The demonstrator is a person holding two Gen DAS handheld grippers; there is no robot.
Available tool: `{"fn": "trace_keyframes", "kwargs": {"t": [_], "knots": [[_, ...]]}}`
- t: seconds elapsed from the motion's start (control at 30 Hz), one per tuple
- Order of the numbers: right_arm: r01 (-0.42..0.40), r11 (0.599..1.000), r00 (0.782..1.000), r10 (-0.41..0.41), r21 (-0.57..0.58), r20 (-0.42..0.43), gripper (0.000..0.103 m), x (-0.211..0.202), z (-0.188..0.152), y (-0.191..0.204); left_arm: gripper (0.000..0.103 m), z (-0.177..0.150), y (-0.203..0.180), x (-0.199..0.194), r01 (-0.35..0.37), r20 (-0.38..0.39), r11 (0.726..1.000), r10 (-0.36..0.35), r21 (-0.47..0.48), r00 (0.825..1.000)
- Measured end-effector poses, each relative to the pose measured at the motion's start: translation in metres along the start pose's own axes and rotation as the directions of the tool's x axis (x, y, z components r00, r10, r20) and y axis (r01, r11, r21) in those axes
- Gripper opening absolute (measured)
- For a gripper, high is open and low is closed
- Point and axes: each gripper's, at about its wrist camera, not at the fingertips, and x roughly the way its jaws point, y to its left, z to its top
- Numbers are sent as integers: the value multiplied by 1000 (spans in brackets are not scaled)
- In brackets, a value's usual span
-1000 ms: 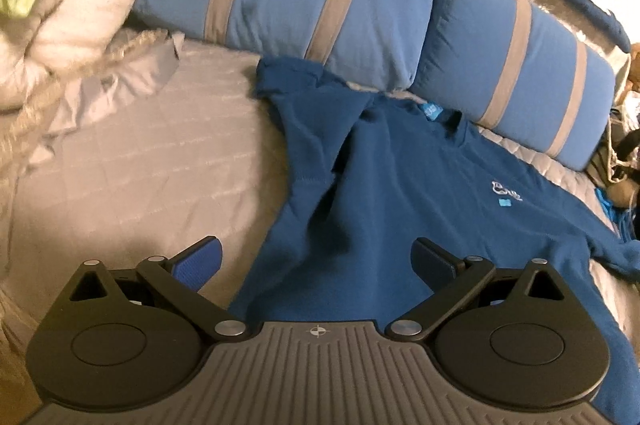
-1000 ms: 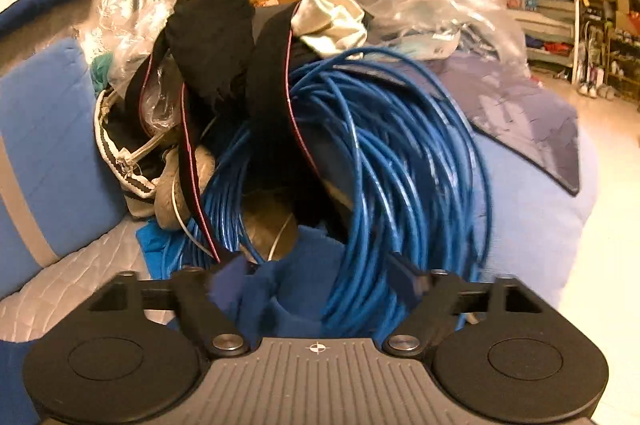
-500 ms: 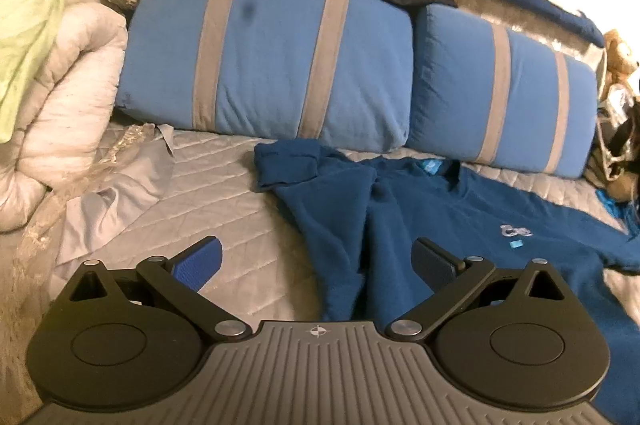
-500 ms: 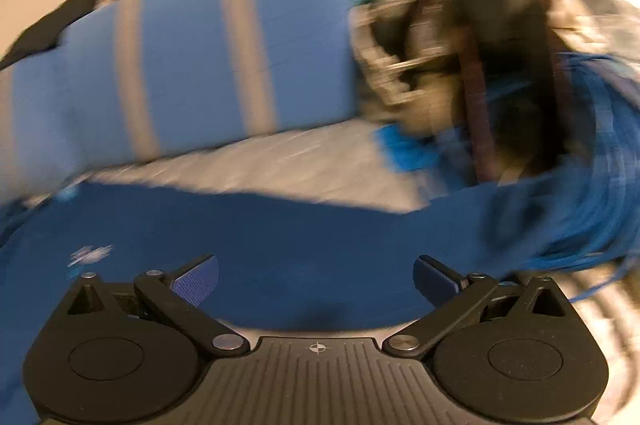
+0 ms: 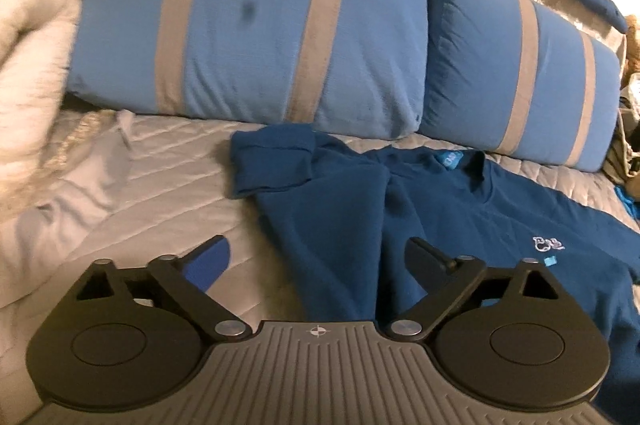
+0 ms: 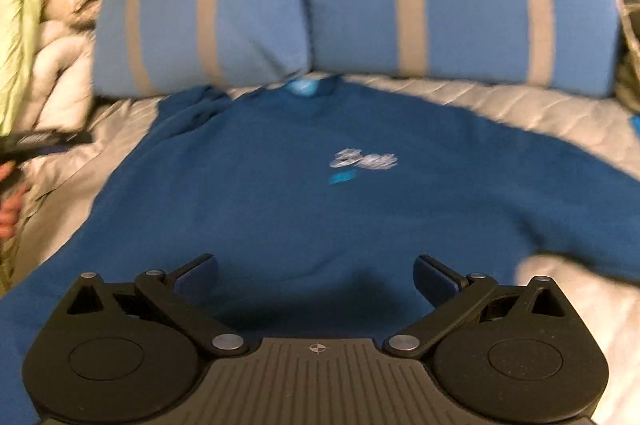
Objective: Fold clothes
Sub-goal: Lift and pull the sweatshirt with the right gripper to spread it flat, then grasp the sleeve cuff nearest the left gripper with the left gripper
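1. Left gripper [image 5: 318, 259]: held low above the quilted bed cover [image 5: 160, 193], pointing toward the pillows [image 5: 248, 37]; jaws spread wide and empty, touching nothing.
2. Right gripper [image 6: 316, 275]: hovers over the lower half of the blue shirt [image 6: 320, 209], aimed at its collar; jaws wide apart, holding nothing.
3. Blue shirt: lies front-up on the bed just below the two striped pillows, its left sleeve [image 5: 272, 165] crumpled.

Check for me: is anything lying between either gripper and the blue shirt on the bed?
Nothing visible. The blue shirt lies spread on the quilt, directly ahead of the open right gripper and the open left gripper. The striped pillows sit behind its collar, not in the way.
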Motion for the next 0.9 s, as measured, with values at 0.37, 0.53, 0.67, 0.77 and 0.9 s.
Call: {"fn": "trace_keyframes", "kwargs": {"t": [0.37,0.53,0.67,0.77,0.9], "knots": [[11,1000,999,-11,5,-42,103,17,-7,14,57,20,-26,68,86,-89,994,-80,68,993],[17,1000,999,-18,-20,-42,103,19,-8,17,28,14,-39,87,52,-117,988,-35,144,993],[16,999,998,-18,-36,-61,103,22,-8,19,9,20,-27,78,28,-91,995,-18,101,996],[10,999,998,-12,-32,-68,103,23,-7,18,8,24,-12,57,0,-40,998,2,67,999],[0,1000,997,-1,-12,-76,103,24,-7,15,7,22,20,27,-48,4,999,48,-5,999]]}}
